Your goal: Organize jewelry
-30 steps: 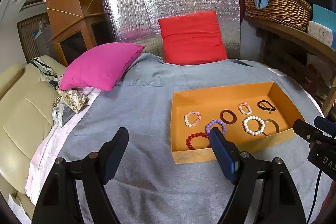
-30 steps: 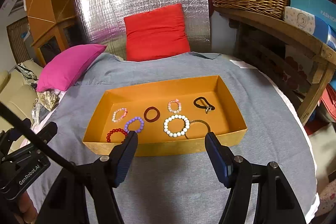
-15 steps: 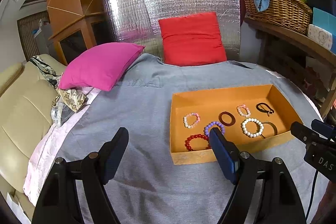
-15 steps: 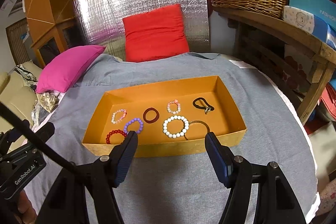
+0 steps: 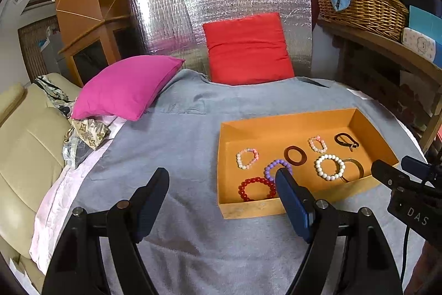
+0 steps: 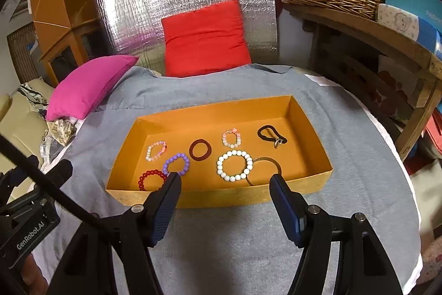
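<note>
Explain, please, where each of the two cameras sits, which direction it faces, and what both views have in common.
Left wrist: sits on the left gripper, facing forward and down over the grey blanket; its open fingers show, the right gripper's body at the right edge.
Right wrist: sits on the right gripper, facing the orange tray; its open fingers show, the left gripper's body at the left.
Shared: tray, white bead bracelet, red cushion, pink cushion.

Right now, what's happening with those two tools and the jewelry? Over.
Left tool open, empty. Right tool open, empty, short of the orange box. Bracelets all in the box, white bead bracelet nearest. Nothing in the way.
</note>
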